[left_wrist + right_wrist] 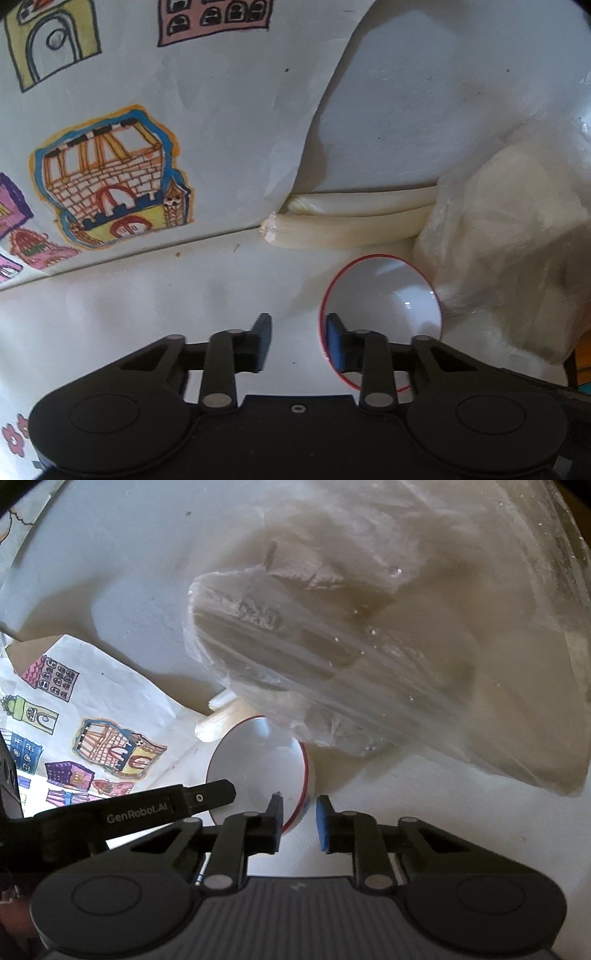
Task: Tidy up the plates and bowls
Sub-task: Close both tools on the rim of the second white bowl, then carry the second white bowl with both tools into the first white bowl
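Observation:
A white bowl [391,295] with a red rim stands on the white table, right against a clear plastic bag. My left gripper [299,341] straddles the bowl's left rim: the blue pad is inside, while the outer pad stands apart from the wall with bare table showing between. In the right wrist view the same bowl [255,768] has my right gripper [300,821] across its right rim, one pad inside and one outside, both close against the wall. One of the left gripper's fingers [210,797] shows over the bowl's left edge.
A sheet with coloured drawings of buildings [110,177] leans at the left. Two pale tubes [351,225] lie behind the bowl. A bulky clear plastic bag [388,657] fills the right side and touches the bowl. White table surface [184,306] lies left of the bowl.

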{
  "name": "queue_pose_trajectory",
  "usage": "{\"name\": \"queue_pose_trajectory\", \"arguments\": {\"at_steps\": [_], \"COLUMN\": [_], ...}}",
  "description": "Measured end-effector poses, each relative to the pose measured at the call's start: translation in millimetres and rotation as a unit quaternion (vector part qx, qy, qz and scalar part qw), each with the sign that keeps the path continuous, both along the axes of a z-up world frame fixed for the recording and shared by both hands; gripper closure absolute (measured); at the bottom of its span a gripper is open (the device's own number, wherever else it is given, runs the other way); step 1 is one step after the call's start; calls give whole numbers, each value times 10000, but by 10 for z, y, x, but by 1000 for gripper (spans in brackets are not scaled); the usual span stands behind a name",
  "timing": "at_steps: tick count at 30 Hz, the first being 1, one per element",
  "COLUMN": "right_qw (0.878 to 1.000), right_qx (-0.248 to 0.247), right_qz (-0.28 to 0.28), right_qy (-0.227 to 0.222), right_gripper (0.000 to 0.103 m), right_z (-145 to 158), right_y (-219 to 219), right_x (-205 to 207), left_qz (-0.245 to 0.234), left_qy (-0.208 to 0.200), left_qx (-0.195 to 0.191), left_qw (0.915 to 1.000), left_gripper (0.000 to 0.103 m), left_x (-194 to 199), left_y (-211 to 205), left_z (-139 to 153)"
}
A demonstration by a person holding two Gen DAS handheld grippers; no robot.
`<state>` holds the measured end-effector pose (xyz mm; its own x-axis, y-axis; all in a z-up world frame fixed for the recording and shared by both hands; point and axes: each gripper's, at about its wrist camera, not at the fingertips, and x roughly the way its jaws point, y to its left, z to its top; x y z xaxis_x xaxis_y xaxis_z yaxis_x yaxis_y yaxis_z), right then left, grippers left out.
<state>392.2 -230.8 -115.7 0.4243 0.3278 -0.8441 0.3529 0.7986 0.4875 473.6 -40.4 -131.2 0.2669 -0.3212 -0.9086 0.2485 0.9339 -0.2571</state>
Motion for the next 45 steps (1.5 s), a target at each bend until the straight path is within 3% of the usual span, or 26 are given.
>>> {"name": "queue_pose_trajectory", "arguments": {"at_steps": [4,13,24,36,45], "right_qw": [10000,9996,9977,9978,9987], "right_qx": [34,61,31,-121,-266], "right_qz": [34,239,511,262,-69], "right_qy": [-27,-100,-447,-601,-429], "right_gripper": [85,85,85,85,85], "right_z": [-6,114,533,881,922], "right_y": [-7,-59,-191,-566,-877], "right_x": [-5,-120,-530,-1198,-1693], "left_qz": [10,42,168,-388,-868], "left_qy": [115,207,-70,-155,41], "left_qx": [-289,-560,-1059,-1263,-1355], "left_qw": [9995,9982,9942,9911,9870], "left_gripper": [93,92,92,92,92], "left_x": [-37,-323,-793,-1373,-1697], "left_y": [-29,-2,97,-242,-561], "left_z": [-27,14,434,742,712]}}
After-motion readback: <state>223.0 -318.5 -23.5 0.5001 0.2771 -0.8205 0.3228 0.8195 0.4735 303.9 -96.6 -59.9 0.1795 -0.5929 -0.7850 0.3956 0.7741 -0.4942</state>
